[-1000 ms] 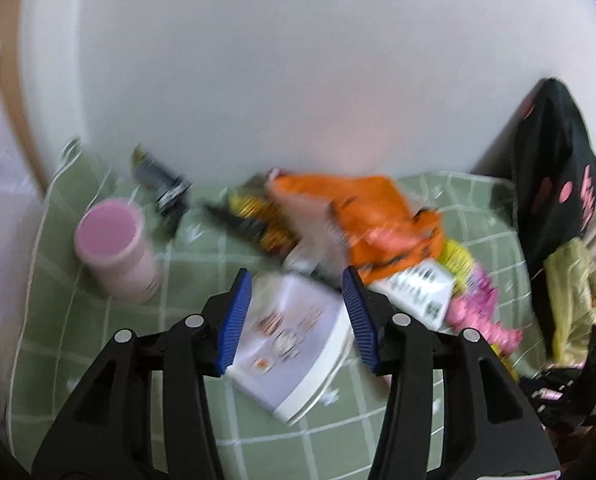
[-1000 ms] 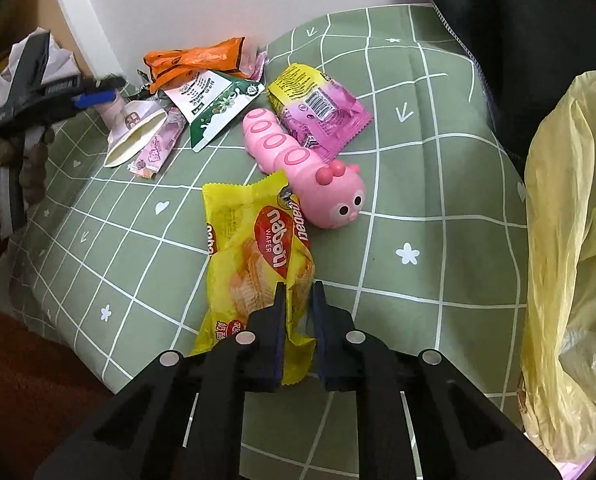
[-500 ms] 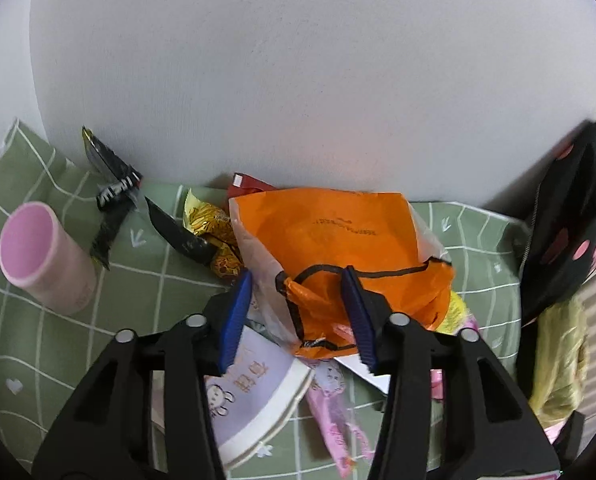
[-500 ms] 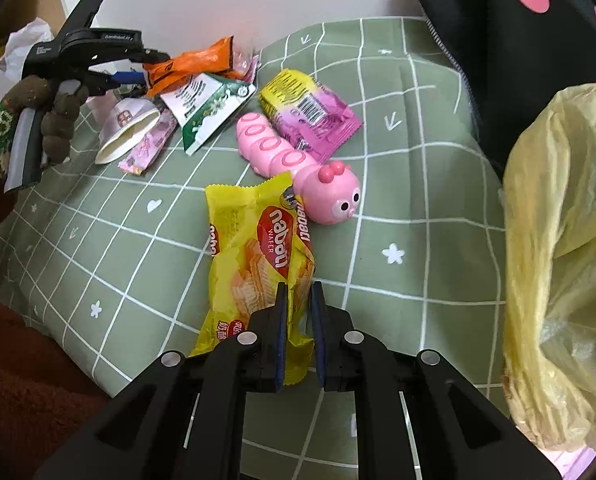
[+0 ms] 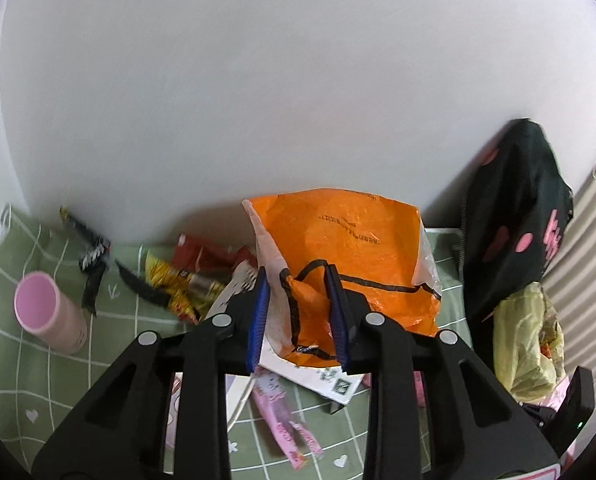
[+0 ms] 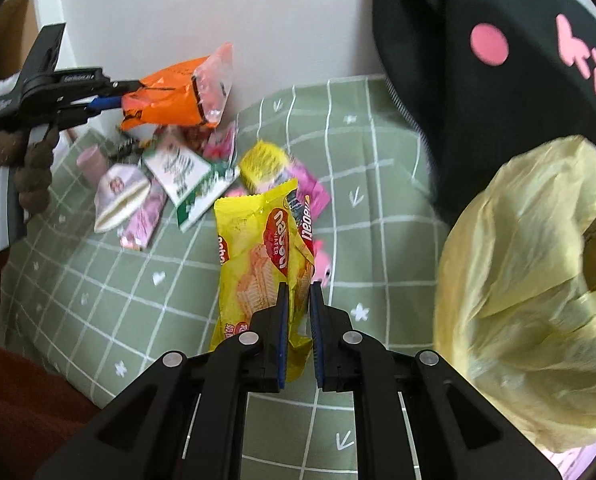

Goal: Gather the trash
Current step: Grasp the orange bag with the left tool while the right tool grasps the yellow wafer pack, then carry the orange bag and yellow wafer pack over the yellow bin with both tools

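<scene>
On the far left of the green checked cloth [image 5: 57, 364] a pink cup [image 5: 49, 316] stands upright, with black and gold-and-red wrappers [image 5: 173, 284] strewn to its right along the white wall [image 5: 298, 80]. The left gripper [image 5: 298, 320] has its jaws closing on the near corner of an orange plastic bag [image 5: 350, 256]. In the right wrist view that bag hangs clear of the cloth, its long axis running level from the left gripper's tips out to the right, the pale open end farthest from the jaws. Below it lie a flattened paper cup [image 6: 117, 196], a white-and-green packet [image 6: 185, 176] and a pink sachet [image 6: 141, 220].

Right of centre, the right gripper [image 6: 295, 320] is pinched narrow on the near end of a yellow wafer packet [image 6: 257, 256]. The packet's long axis points away from the jaws toward the wall, its far crimped end uppermost and lifted off the cloth. Behind it sit a yellow-and-pink snack packet [image 6: 273, 168] and a partly hidden pink toy [image 6: 322, 260]. At the far right a yellow plastic bag [image 6: 530, 280] bulges, beneath a black fabric with pink dots [image 6: 498, 60].
</scene>
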Demonstrator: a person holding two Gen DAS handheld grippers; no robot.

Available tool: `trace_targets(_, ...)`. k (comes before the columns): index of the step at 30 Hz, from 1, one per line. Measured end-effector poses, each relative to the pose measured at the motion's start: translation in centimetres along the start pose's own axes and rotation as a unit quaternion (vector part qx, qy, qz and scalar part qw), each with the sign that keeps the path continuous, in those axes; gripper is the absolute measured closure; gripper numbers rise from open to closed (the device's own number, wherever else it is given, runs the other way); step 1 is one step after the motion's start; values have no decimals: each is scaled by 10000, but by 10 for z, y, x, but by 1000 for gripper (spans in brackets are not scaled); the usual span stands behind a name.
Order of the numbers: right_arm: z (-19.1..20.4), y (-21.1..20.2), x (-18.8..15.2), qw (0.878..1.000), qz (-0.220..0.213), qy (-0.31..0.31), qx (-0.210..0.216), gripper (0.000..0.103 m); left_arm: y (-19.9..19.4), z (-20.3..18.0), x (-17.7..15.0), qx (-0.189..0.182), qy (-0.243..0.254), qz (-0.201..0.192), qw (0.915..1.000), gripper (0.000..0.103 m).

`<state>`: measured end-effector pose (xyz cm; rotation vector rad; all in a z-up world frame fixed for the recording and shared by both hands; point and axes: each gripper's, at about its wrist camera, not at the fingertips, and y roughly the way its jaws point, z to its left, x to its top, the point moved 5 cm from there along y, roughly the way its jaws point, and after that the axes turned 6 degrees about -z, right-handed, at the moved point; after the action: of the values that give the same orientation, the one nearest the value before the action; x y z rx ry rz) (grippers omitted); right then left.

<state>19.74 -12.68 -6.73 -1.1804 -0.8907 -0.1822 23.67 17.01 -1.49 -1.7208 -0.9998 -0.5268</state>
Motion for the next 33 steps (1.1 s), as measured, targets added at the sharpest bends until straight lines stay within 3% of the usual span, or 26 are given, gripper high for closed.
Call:
trace_targets(8, -12, -39, 36, 9970, -594, 202, -452, 92, -13, -42, 12, -437, 340, -190, 9983, 77)
trace_targets(15, -33, -98, 58, 9857, -1216, 426, -1082, 92, -20, -97, 24, -927, 866, -381, 9912, 77)
trace_targets(21, -69, -145, 58, 9695, -1555, 741, -1742, 92, -30, -167, 27, -1513, 1556, -549, 9746, 77)
trace_targets(28, -116, -191, 38, 9497, -1691, 1106, -2395, 92, -38, -256, 7, -2185, 2399, -584, 9441, 77)
trace_targets(33, -142, -218, 20, 9345, -1764, 1368, -2772, 92, -35, -300, -9, -2278, 2829, -681, 9292, 77)
